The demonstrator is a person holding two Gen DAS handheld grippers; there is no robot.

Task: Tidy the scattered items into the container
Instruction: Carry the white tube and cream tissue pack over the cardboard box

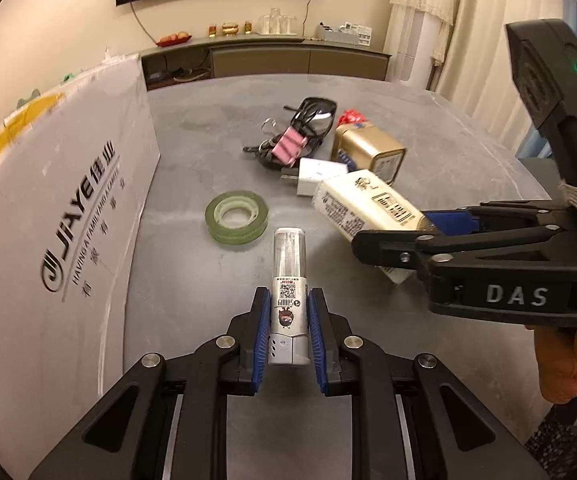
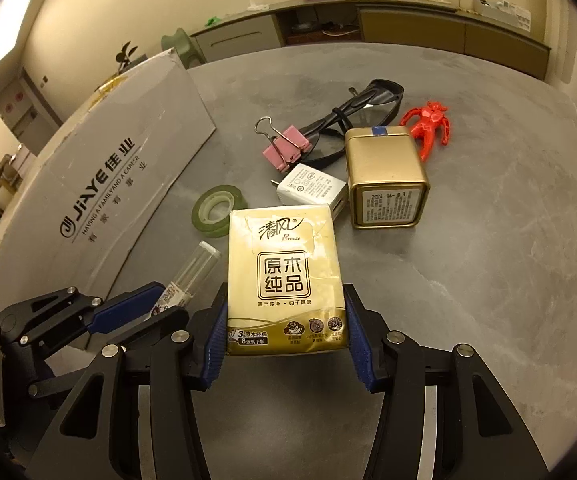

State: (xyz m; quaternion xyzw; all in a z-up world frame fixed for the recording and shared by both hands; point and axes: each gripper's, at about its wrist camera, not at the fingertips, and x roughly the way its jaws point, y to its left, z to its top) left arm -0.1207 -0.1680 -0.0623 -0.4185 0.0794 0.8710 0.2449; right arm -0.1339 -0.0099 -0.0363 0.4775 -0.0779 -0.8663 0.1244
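Observation:
My left gripper (image 1: 288,308) is shut on a white spray tube (image 1: 289,300) with a clear cap, held above the grey table. Seen from the right wrist, the same spray tube (image 2: 187,280) points up between the left gripper's (image 2: 160,300) blue pads. My right gripper (image 2: 286,300) is shut on a cream tissue pack (image 2: 284,276); in the left wrist view the tissue pack (image 1: 364,208) hangs at the right in the right gripper (image 1: 416,236). The grey cardboard box (image 1: 56,216) stands at the left, and the box (image 2: 100,184) also shows in the right wrist view.
On the table (image 2: 488,280) lie a green tape roll (image 2: 218,210), a white charger (image 2: 312,188), a gold tin (image 2: 384,176), a pink binder clip (image 2: 286,148), black glasses (image 2: 364,108) and a red toy figure (image 2: 428,128). A hand (image 1: 568,356) holds the right gripper.

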